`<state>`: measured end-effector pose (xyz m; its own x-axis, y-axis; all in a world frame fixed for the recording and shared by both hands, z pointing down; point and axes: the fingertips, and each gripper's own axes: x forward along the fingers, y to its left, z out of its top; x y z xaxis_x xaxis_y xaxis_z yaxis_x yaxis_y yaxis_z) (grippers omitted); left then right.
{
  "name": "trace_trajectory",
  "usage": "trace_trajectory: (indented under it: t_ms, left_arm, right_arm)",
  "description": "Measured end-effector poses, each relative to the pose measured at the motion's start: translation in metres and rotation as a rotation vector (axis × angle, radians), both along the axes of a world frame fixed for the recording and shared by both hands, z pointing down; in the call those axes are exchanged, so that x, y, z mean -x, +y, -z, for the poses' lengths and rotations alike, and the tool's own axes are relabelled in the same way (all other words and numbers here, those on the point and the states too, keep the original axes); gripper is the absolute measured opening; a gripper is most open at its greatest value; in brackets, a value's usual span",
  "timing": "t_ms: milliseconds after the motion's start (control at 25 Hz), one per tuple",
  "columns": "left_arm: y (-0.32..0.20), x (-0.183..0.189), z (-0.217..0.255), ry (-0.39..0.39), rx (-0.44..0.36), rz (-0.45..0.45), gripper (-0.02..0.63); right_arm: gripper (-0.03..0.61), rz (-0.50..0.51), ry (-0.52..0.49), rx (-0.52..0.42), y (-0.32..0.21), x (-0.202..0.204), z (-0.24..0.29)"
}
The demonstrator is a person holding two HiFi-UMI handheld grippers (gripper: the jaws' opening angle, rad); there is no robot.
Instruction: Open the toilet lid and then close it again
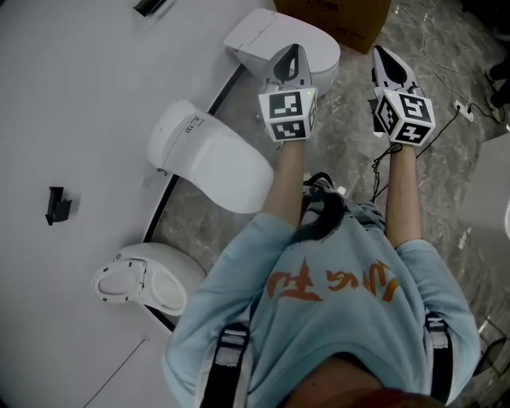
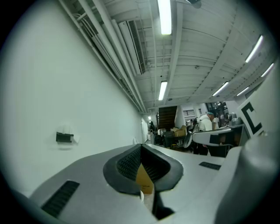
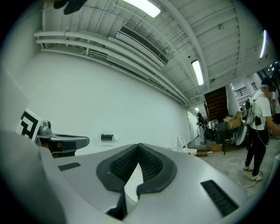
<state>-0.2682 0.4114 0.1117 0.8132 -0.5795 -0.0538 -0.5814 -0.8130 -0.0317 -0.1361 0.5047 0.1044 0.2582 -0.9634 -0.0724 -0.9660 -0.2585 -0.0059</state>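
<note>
Three white toilets stand along the white wall in the head view. The far one (image 1: 279,36) and the middle one (image 1: 213,158) have their lids down. The near one (image 1: 143,280) shows an oval ring, and its lid position is unclear. My left gripper (image 1: 293,51) and right gripper (image 1: 382,54) are held out level, side by side above the marble floor. Both are shut with nothing between the pads. The left gripper (image 2: 141,146) points along the wall. The right gripper (image 3: 139,146) faces a distant toilet (image 3: 189,148) with its lid raised. Neither touches a toilet.
A cardboard box (image 1: 339,17) sits beyond the far toilet. Cables (image 1: 446,56) and a power strip (image 1: 464,111) lie on the floor at the right. A black bracket (image 1: 57,205) hangs on the wall. A person (image 3: 259,127) stands in the room's far right.
</note>
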Motion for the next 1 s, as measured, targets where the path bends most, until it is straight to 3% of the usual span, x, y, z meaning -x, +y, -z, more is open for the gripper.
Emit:
trace_trajectory:
  t_ms: [280,480,640,760,1000]
  left_arm:
    - [-0.045,-0.021,0.002,0.019,-0.024,0.015,0.026]
    - [-0.103,-0.053,-0.003,0.037,-0.029,0.031,0.026]
    - [-0.157,-0.085,-0.007,0.080,-0.019,0.005,0.026]
    - [-0.211,-0.115,-0.013,0.030,-0.003,0.004,0.026]
    - [-0.318,-0.159,-0.033,0.006,0.042,0.017,0.026]
  right_arm:
    - [0.012,0.038,0.026,-0.007,-0.048,-0.018,-0.002]
    - [0.012,0.035,0.034,-0.031,-0.103,-0.059,0.000]
    - [0.012,0.124,-0.014,-0.079,-0.166,-0.080,-0.005]
    - [0.012,0.182,-0.063,-0.121,-0.219,-0.092,-0.008]
    - [0.012,0.204,-0.101,-0.025,-0.327,-0.136,-0.038]
